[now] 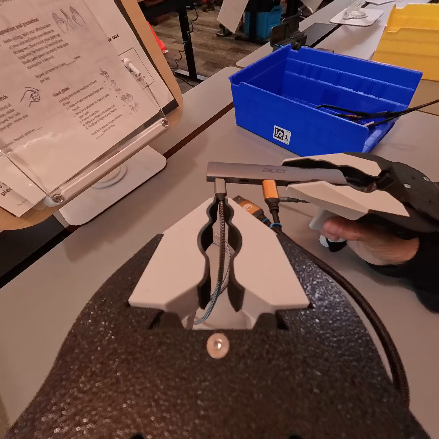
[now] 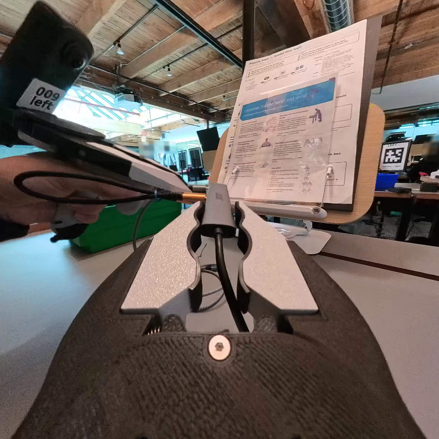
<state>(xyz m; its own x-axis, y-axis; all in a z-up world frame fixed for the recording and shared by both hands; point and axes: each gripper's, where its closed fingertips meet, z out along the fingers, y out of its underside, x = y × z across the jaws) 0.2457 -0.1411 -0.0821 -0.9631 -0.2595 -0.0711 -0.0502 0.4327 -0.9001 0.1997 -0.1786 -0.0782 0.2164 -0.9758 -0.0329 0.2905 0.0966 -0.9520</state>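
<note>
The right gripper (image 2: 218, 213) clamps the grey hub (image 1: 261, 172); the left gripper (image 1: 219, 202) pinches the braided cable (image 1: 222, 235) just below its plug

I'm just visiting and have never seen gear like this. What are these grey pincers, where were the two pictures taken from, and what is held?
No robot here: a person holds a two-fingered tool in each hand, each with a camera looking along its fingers. One picture looks out from the left tool, the other from the right tool. The right tool is shut on a flat grey hub. The left tool is shut on a grey braided cable just below its plug in that hub. An orange-plugged cable sits beside it. On the grey table behind stand a blue bin with black cables and a paper stand.
</note>
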